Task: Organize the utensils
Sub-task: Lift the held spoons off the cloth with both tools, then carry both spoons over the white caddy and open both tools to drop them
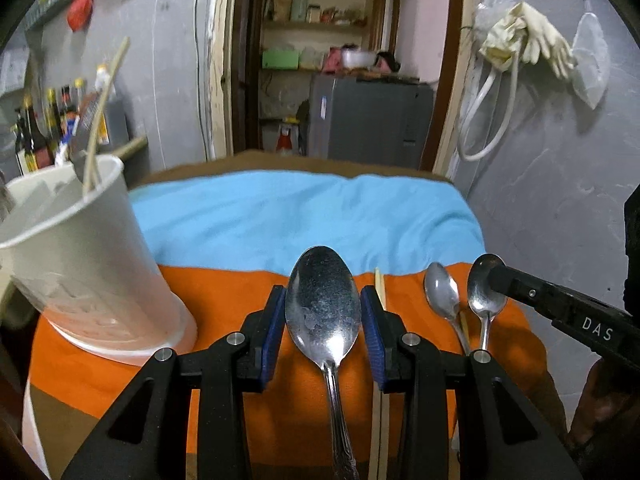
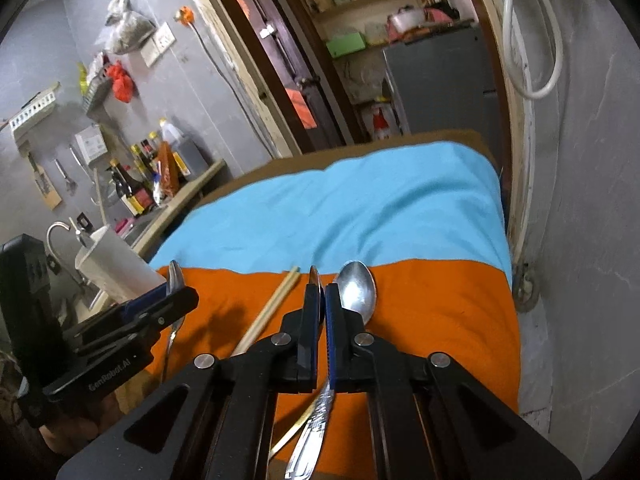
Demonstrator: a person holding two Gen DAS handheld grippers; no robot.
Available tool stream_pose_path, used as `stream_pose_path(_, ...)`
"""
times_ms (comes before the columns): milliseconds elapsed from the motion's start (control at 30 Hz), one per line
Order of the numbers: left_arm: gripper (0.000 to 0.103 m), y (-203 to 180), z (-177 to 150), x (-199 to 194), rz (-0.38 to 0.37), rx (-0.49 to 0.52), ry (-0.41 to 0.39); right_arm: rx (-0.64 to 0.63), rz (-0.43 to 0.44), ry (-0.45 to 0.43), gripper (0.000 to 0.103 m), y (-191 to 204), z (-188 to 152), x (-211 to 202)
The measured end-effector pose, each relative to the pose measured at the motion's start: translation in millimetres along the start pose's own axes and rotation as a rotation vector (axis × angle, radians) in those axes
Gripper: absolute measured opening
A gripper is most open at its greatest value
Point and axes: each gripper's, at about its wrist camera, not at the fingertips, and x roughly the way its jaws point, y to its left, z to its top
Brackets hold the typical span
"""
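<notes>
Above the orange cloth (image 1: 224,300), the left gripper (image 1: 324,312) is clamped across the bowl of the large spoon (image 1: 322,296), and the right gripper (image 2: 323,294) is pinched fully closed on the bowl edge of a smaller spoon (image 2: 314,420). A third spoon (image 2: 356,290) and the chopsticks (image 2: 276,304) lie on the cloth. Risk: pads on smooth curved metal with the handles hanging free, so either spoon may pivot or slip out on the way to the white holder (image 1: 80,260). Its narrow mouth could catch a handle and tip it.

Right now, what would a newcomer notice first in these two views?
A big spoon sits clamped in the jaws of the left gripper, over the orange cloth. The right gripper is shut on a smaller spoon to its right; a white cup stands far left.
</notes>
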Motion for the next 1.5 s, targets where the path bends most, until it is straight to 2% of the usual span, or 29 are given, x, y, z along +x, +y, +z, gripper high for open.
stream_pose_path(400, 0.032, -4, 3, -40, 0.02, 0.033, -0.151, -0.06, -0.046, -0.116, 0.001, 35, -4, -33)
stream_pose_path(800, 0.032, 31, 34, -102, 0.011, -0.01, -0.292, -0.189, -0.078, -0.285, 0.001, 100, 26, -66)
stream_pose_path(933, 0.032, 55, 51, -123, 0.011, -0.02, -0.346, -0.228, -0.071, -0.343, 0.001, 131, 39, -67)
stream_pose_path(1133, 0.032, 121, 77, -145, 0.053, -0.076, -0.424, -0.269, -0.045, -0.429, 0.001, 177, 58, -58)
stream_pose_path(1333, 0.032, 199, 96, -143, 0.105, -0.169, -0.486, -0.286, -0.029, -0.489, 0.001, 223, 72, -29)
stream_pose_path(1500, 0.032, 252, 102, -131, 0.118, -0.247, -0.51, -0.293, -0.052, -0.502, 0.001, 242, 68, -7)
